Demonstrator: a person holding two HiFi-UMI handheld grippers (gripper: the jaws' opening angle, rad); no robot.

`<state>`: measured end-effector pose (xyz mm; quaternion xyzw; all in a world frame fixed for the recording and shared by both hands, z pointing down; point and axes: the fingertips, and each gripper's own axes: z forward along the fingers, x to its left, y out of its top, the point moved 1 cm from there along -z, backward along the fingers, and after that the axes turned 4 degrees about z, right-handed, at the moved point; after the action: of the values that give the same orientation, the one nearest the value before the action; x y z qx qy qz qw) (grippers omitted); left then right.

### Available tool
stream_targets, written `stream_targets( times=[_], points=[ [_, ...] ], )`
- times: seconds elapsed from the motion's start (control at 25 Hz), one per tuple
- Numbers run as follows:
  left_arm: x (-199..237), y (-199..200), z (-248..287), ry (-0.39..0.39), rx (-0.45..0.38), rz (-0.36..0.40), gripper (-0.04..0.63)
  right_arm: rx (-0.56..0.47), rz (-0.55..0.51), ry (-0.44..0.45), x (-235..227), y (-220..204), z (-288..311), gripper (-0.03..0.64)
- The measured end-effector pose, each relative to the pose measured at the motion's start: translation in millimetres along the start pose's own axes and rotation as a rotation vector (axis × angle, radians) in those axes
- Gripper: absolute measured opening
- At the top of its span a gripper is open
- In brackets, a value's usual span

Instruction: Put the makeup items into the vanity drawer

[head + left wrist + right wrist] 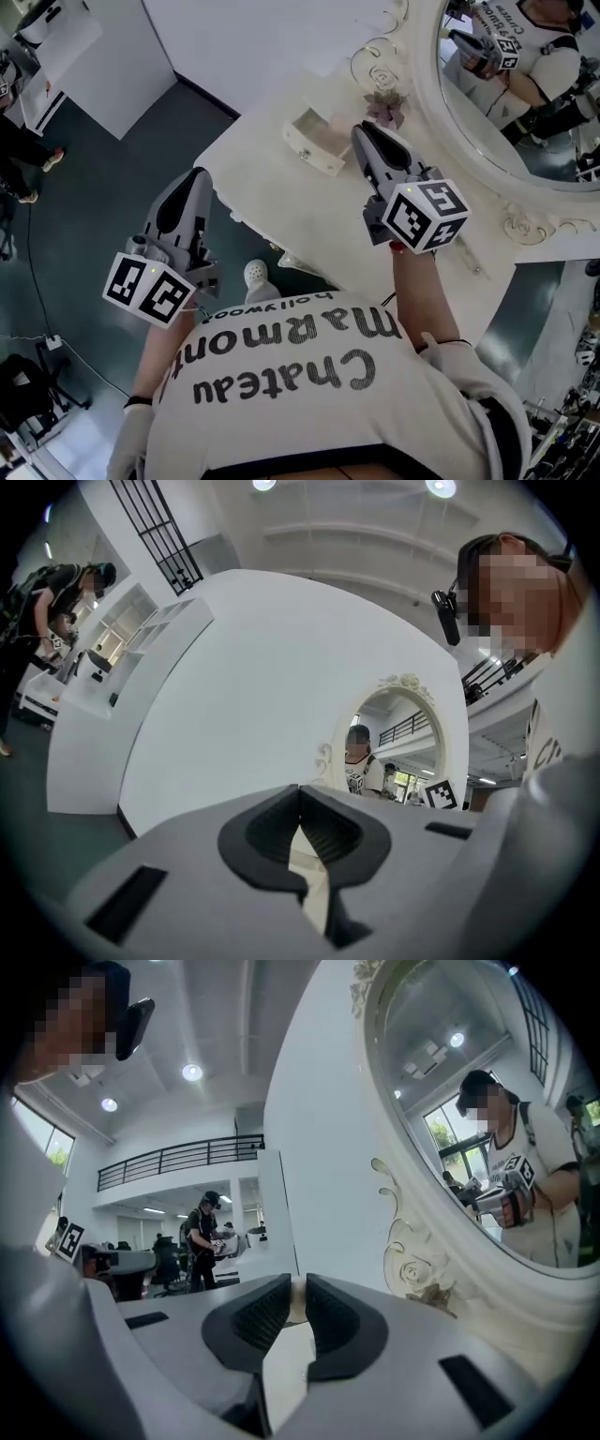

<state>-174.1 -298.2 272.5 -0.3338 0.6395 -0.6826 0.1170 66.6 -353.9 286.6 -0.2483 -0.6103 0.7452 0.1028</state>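
Your left gripper (197, 178), jaws closed on nothing, hangs over open floor (103, 178) off the vanity top's (272, 192) rounded edge. The drawer (314, 142) sits open just left of your right gripper (363, 129), whose jaws are narrowly parted and empty. The mirror frame (427, 84) is close on its right.

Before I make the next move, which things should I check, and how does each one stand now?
1. Drawer ready to receive: ok, it sits open on the vanity top.
2. Makeup items located: cannot tell, no view shows any.
3. Left gripper free: ok, jaws shut on nothing.
4. Right gripper free: ok, jaws narrowly apart, nothing held.
5. Right gripper clear of the mirror: ok, it is apart from the frame.
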Motion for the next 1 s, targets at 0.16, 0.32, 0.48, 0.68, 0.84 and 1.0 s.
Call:
stream_targets(
  times=[0.16,0.32,0.48,0.68,0.84,1.0],
  points=[
    [24.0,-0.5,12.5,-0.005,0.019,-0.02,0.009,0.057,-0.028,-0.059,-15.4,-15.9,20.9,0.069],
    [41.5,-3.4,19.7,-0.007,0.034,-0.031,0.009,0.111,-0.06,-0.106,-32.5,-29.0,39.2,0.069],
    [56.1,-12.4,23.1,0.005,0.05,-0.052,0.009,0.169,-0.068,-0.117,-43.8,-44.2,54.5,0.069],
    [66.3,-25.1,21.1,0.026,0.068,-0.081,0.009,0.281,-0.117,-0.115,-52.8,-72.3,67.5,0.07],
    [70.8,-36.7,17.6,0.038,0.078,-0.108,0.009,0.359,-0.168,-0.117,-56.3,-93.4,72.5,0.071],
    [72.8,-45.7,13.7,0.051,0.091,-0.117,0.009,0.41,-0.181,-0.112,-58.2,-111.2,74.4,0.071]
  ],
)
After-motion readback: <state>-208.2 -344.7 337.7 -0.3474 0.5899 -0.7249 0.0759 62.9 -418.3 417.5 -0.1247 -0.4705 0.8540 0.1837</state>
